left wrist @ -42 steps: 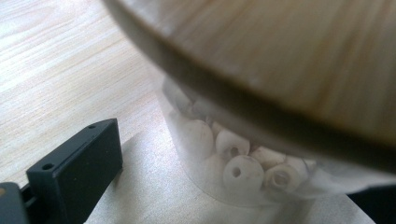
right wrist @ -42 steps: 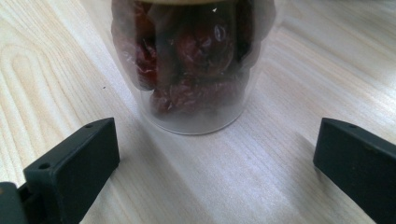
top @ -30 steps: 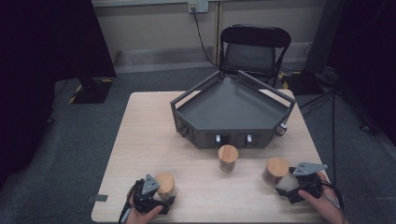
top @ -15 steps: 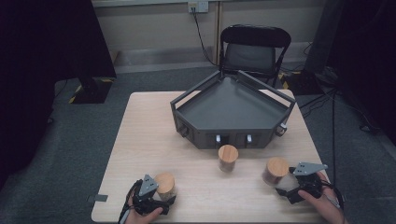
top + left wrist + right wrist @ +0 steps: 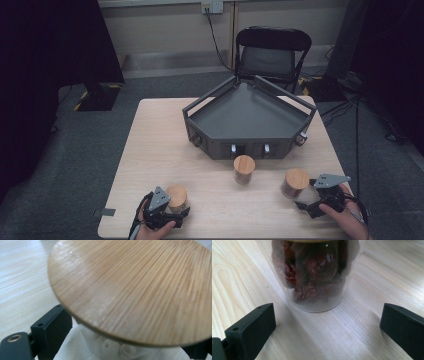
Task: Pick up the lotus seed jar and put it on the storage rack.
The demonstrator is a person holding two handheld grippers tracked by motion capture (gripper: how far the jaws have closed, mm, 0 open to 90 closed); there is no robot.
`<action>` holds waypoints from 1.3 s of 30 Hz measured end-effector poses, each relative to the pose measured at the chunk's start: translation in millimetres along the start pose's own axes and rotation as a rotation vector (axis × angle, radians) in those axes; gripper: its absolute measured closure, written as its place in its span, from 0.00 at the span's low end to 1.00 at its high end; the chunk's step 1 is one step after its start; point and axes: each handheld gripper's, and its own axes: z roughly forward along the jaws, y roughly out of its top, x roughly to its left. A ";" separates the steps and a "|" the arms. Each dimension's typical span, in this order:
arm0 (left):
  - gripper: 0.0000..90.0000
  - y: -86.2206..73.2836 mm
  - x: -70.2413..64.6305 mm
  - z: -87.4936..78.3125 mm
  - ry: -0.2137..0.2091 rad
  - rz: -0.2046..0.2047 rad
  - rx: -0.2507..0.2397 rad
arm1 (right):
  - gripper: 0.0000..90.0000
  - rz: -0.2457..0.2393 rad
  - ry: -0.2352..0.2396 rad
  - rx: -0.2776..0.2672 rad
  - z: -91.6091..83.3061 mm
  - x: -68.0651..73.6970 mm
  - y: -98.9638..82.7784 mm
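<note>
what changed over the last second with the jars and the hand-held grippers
The left hand-held gripper has just been closing its jaws around the near-left jar, which sits between them; whether the pads already press on it is unclear. Neither hand shifted. The right hand-held gripper is open as before, short of the right jar. The middle jar and the grey tray kept their places.

Three jars stand before the tray, one left, one right.
</note>
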 end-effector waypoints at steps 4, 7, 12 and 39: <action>0.16 -0.5 -0.7 1.4 -0.001 -0.004 -0.007 | 0.00 0.000 0.000 0.000 0.0 0.0 0.0; 0.18 -0.8 -2.4 1.0 0.008 0.001 -0.015 | 0.00 0.000 0.000 0.000 0.0 0.0 0.0; 0.20 -2.4 -2.3 0.9 0.004 -0.003 -0.025 | 0.00 0.000 0.000 0.000 0.0 0.0 0.0; 0.29 -0.1 -13.6 -4.1 0.050 0.024 -0.023 | 0.00 0.000 0.000 0.000 0.0 0.0 0.0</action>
